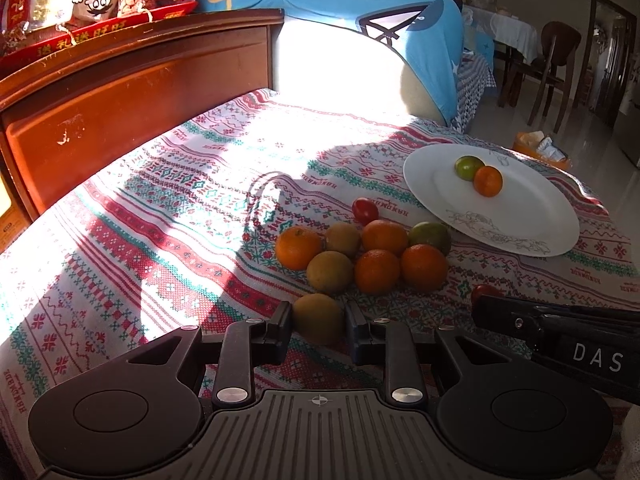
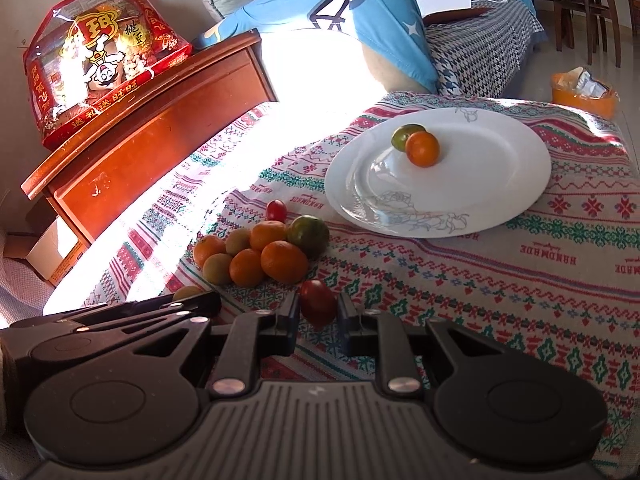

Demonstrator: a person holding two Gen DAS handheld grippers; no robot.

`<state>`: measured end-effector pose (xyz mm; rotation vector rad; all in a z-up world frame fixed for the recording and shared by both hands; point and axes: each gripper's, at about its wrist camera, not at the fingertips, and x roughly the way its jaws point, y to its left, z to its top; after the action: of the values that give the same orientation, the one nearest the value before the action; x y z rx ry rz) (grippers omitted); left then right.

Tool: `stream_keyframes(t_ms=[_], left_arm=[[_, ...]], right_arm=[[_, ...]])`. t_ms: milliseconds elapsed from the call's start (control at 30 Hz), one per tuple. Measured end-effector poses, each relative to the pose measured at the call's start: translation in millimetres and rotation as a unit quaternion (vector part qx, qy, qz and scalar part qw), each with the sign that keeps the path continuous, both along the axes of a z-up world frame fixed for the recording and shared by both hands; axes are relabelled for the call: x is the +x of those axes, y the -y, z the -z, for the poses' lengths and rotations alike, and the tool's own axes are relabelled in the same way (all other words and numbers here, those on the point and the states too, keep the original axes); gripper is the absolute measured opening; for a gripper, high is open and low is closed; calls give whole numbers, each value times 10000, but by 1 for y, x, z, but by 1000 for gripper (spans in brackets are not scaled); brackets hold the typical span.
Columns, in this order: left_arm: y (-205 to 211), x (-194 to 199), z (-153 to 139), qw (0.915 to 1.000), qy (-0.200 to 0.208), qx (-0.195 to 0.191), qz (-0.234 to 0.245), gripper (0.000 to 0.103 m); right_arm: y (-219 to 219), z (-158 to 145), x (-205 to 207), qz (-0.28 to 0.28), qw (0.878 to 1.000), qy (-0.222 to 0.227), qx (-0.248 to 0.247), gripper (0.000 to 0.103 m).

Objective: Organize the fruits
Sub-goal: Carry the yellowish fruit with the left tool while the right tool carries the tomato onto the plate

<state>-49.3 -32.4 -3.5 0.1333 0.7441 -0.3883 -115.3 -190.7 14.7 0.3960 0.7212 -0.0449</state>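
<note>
Flanking round brown fruit (image 1: 318, 318), left claw (image 1: 318, 316)

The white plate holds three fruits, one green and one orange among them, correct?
Not quite. The white plate holds two fruits: a green citrus and an orange one touching it, as the right wrist view shows.
</note>
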Motion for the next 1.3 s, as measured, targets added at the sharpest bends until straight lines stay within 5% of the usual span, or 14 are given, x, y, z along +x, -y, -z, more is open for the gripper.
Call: stream_keyframes(t_ms=[767,1300], left_arm=[[16,-15,-18,9995,-34,-290,97,25],[72,-1,-41,9975,84,-522,475,25]], right_arm=[[44,-23,-30,789,9963,275,216,20],[79,-26,-29,1299,9885,588,503,20]])
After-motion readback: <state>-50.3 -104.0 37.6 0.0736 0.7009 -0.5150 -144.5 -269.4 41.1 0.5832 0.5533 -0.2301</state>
